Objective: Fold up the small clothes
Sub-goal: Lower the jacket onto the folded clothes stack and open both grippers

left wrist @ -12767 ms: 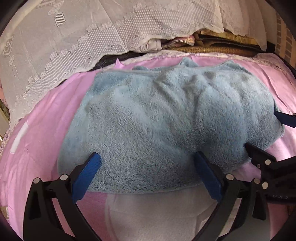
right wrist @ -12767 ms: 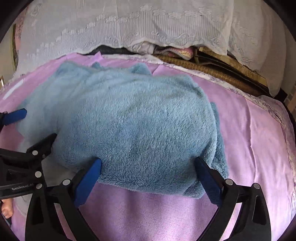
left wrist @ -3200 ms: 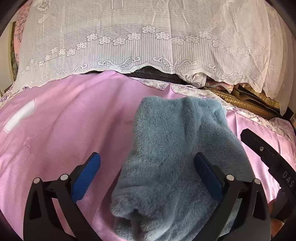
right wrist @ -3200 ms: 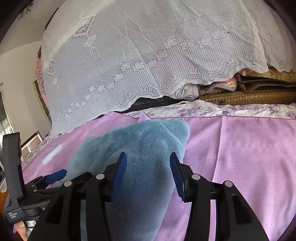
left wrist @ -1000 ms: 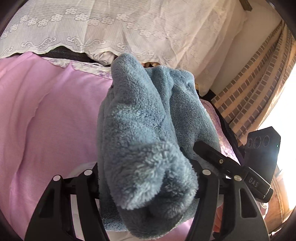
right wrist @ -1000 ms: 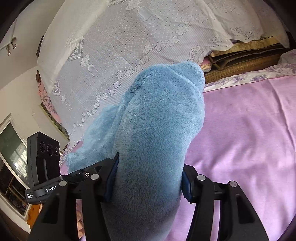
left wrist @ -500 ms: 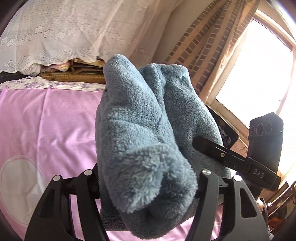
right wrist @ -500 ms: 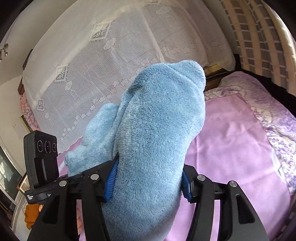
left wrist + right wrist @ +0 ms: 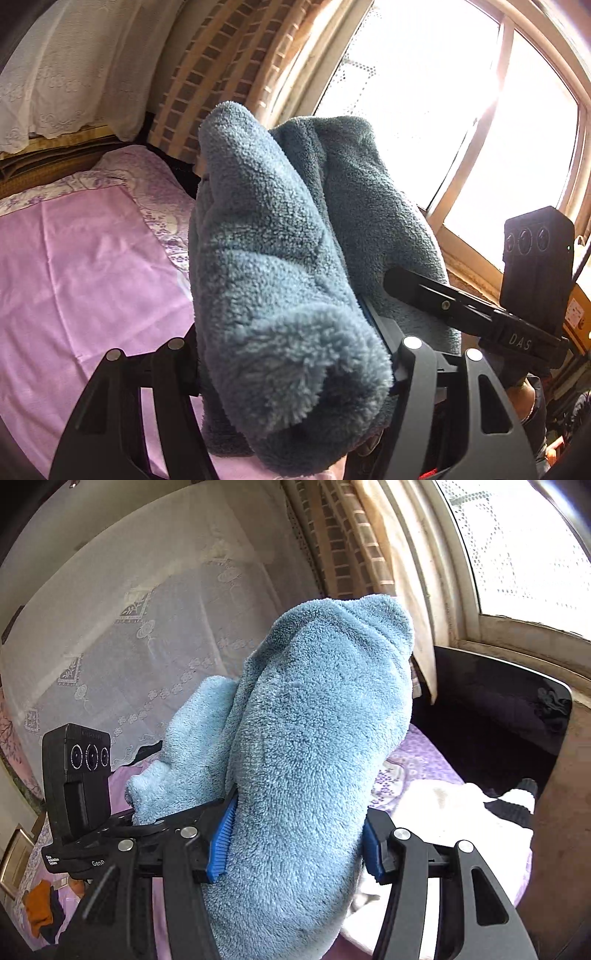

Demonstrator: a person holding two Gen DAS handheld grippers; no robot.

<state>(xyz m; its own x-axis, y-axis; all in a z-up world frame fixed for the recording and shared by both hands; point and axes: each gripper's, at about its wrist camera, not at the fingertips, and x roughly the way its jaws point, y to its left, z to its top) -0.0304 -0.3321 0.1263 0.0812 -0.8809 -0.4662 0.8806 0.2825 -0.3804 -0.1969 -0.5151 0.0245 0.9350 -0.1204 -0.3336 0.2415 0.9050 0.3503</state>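
Observation:
A folded blue fleece garment is held up in the air above the pink bed sheet. My left gripper is shut on one end of the bundle. My right gripper is shut on the other end of the fleece garment; its blue pads press into the pile. Each gripper shows in the other's view: the right one at the right, the left one at the left.
A bright window and a checked curtain are ahead. A white lace cover hangs at the bed's far side. A white garment with black trim lies on the bed by a dark headboard.
Both grippers have swung right with the folded fleece held between them, from facing the lace cover to facing the window. The grip on the bundle has not changed.

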